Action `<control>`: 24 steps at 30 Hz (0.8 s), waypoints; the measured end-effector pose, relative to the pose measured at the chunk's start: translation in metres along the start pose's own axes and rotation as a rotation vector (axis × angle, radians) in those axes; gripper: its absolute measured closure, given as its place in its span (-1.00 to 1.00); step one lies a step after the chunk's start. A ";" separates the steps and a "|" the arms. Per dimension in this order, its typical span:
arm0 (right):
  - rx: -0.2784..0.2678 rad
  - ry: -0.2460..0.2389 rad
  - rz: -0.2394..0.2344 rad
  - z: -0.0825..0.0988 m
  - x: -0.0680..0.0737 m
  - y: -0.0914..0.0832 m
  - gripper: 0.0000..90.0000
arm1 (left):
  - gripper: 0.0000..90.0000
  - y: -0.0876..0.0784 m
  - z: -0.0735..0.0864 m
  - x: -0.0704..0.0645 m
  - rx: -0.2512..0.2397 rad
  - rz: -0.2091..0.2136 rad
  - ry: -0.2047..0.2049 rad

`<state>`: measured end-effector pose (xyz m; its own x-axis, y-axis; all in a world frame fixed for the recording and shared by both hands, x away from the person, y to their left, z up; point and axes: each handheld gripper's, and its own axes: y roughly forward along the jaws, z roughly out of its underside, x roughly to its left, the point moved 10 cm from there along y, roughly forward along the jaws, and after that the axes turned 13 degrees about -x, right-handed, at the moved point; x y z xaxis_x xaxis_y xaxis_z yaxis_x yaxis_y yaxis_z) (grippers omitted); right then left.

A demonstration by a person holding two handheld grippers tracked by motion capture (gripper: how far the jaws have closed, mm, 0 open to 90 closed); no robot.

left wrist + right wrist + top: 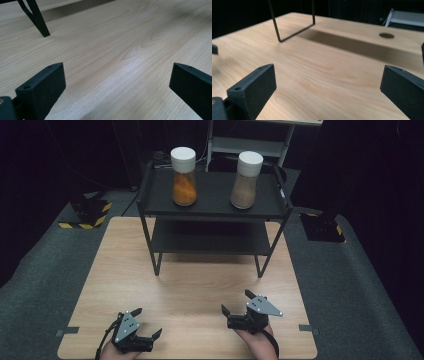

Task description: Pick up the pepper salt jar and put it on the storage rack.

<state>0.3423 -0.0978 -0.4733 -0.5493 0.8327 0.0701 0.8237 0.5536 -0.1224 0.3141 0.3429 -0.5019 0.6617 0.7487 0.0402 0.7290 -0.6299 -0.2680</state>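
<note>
The two jars stand on the top shelf of a black rack at the far end of the worktop, well apart from both claws. The orange jar is at the left of the shelf and the brown jar at the right, each upright under a broad white cap. Both look like clear, stiff containers nearly full of powder or granules, so each would probably feel moderately heavy for its size and rigid under the jaws. The smooth round walls may be slippery, and if they are glass they could break in a fall. The safest hold is likely across the body just below the cap, where the wall is straight; gripping the cap alone risks it turning or lifting off. The shelf has a raised edge, so a jar would need lifting before it comes forward.

No label, brand or writing can be read on the jars, the caps or the rack.

The left claw rests low at the near left of the worktop, its jaws wide apart and holding nothing. The right claw sits at the near right, likewise spread wide and empty. Yellow-and-black striped blocks lie on the grey floor beside the worktop.
</note>
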 end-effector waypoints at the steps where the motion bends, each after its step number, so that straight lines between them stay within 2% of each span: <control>1: 0.005 0.000 0.002 0.003 -0.001 0.000 -1.00 | -0.99 0.001 0.000 0.000 0.001 0.001 -0.001; 7: 0.033 0.000 0.029 0.019 -0.005 0.000 -1.00 | -0.99 0.004 -0.001 0.001 -0.006 0.006 -0.010; 13: 0.055 -0.048 0.046 0.027 -0.005 -0.003 -1.00 | -0.99 0.007 -0.001 0.004 -0.022 0.003 -0.002; 16: 0.074 -0.054 0.047 0.031 -0.004 -0.003 -1.00 | -0.99 0.008 -0.001 0.003 -0.024 0.008 -0.012; 19: 0.088 -0.057 0.044 0.035 -0.004 -0.003 -1.00 | -0.99 0.008 -0.001 0.001 -0.021 -0.002 -0.001; 24: 0.079 -0.076 0.038 0.038 -0.004 -0.007 -1.00 | -0.99 0.007 -0.001 0.001 -0.018 0.003 0.007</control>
<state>0.3336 -0.1054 -0.5105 -0.5292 0.8484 -0.0111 0.8323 0.5165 -0.2013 0.3202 0.3385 -0.5027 0.6652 0.7453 0.0462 0.7299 -0.6359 -0.2508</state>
